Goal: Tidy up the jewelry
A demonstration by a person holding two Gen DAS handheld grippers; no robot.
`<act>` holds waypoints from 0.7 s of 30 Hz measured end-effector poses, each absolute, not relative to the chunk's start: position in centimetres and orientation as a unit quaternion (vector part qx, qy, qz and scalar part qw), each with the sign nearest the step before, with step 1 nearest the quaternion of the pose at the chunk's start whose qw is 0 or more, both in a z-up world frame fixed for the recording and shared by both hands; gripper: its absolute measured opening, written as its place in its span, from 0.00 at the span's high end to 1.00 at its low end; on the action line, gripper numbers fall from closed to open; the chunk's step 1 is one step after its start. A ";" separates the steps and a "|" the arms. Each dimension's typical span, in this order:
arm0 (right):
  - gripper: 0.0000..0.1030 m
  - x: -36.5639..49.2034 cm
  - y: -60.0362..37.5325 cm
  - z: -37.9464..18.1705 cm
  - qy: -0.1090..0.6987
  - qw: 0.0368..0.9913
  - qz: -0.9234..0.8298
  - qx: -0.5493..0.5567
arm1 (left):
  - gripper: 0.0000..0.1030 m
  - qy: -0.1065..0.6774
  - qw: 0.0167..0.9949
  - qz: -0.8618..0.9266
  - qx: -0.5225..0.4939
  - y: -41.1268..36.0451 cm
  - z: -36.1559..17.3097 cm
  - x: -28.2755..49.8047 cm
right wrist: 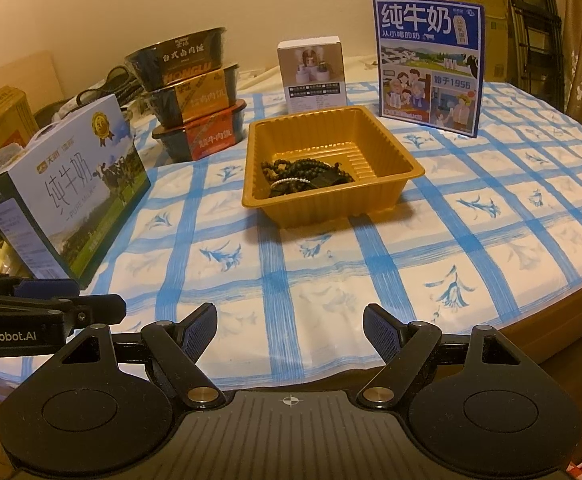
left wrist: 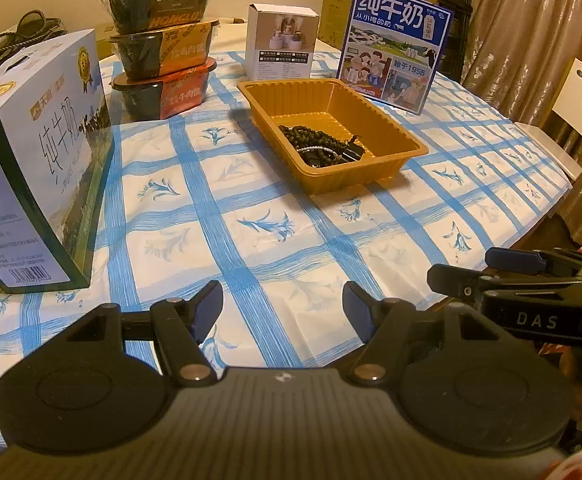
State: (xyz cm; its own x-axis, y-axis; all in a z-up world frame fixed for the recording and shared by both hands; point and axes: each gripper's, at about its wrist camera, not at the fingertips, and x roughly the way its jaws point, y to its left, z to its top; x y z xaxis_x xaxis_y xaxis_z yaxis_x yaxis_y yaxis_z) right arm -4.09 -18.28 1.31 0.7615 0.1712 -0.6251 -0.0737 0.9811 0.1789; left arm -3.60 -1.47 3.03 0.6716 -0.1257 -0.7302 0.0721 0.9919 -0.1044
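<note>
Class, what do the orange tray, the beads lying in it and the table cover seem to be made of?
Orange tray: thin moulded plastic, glossy, judging by its ribbed walls and floor. Dark beads: probably wood or stone, dull dark finish; too small to tell which. Table cover: apparently plastic sheet, with a slight sheen and wrinkles over its blue printed check.

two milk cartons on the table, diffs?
The blue milk carton stands upright behind the orange tray; the white-and-green milk carton sits tilted, left of the tray. Blue one shows cartoon people, the other cows on grass. Both sit on the checked tablecloth.
</note>
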 end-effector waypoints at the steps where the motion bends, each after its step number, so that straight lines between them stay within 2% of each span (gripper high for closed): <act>1: 0.23 -4.1 -18.2 1.3 0.339 0.936 0.065 0.072 | 0.38 0.401 0.914 -0.054 -0.033 -1.5 3.0 -3.6; 21: 0.23 -4.1 -18.3 1.3 0.338 0.936 0.065 0.072 | 0.38 0.399 0.915 -0.056 -0.031 -1.5 3.2 -3.6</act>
